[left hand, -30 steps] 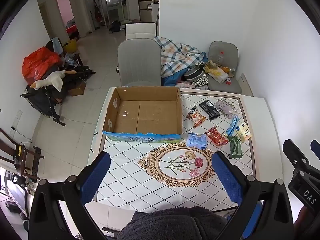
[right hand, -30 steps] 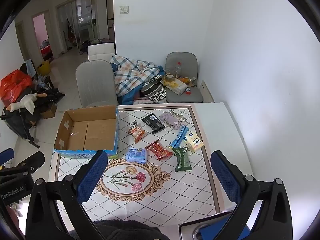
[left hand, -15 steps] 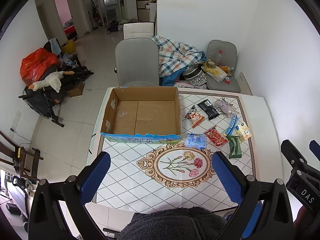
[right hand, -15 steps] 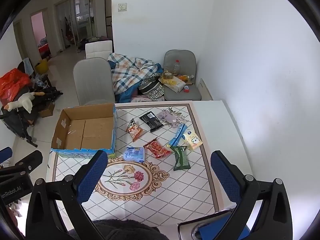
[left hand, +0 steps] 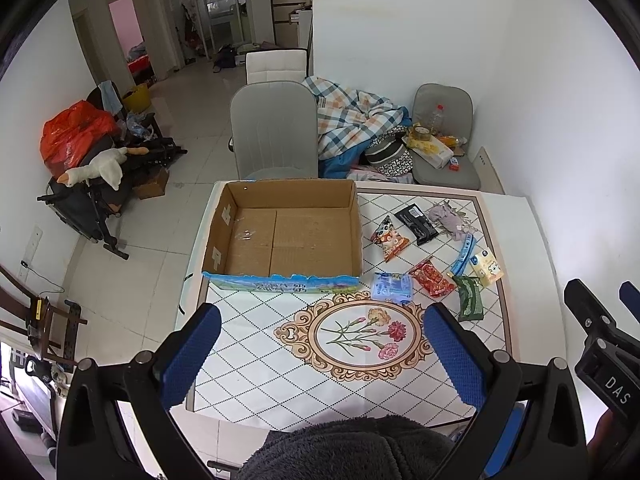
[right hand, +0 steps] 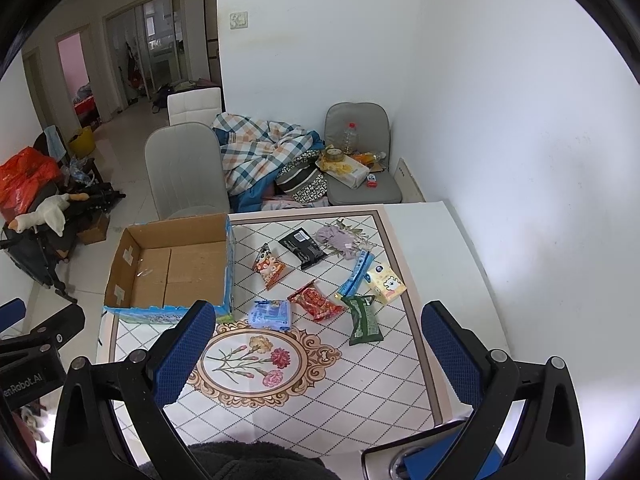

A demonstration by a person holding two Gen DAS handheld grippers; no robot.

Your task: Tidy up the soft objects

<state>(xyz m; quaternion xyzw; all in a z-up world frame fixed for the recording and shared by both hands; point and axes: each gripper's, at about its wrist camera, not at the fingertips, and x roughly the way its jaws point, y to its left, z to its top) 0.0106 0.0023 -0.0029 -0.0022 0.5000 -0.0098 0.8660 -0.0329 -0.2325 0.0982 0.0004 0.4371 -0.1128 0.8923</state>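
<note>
An empty cardboard box [left hand: 288,236] [right hand: 176,268] stands on the table's left half. To its right lie several soft packets: a blue tissue pack [left hand: 392,287] [right hand: 271,313], a red snack bag [left hand: 432,278] [right hand: 315,302], a green pack [left hand: 470,302] [right hand: 363,320], an orange snack bag [left hand: 389,237] [right hand: 269,271], a black packet [left hand: 416,225] [right hand: 302,248], a yellow tissue pack [left hand: 487,267] [right hand: 386,283] and a lilac cloth [left hand: 448,217] [right hand: 338,237]. My left gripper [left hand: 320,356] and right gripper [right hand: 316,356] are both open and empty, high above the table's near edge.
A patterned cloth covers the table [left hand: 280,360] [right hand: 360,384]. Grey chairs [left hand: 274,128] [right hand: 188,168] stand behind it, with a checked blanket [left hand: 352,120] and clutter. A white wall [right hand: 520,160] is close on the right.
Both grippers have risen and drawn back a little, so the table looks slightly smaller. Nothing on the table has moved.
</note>
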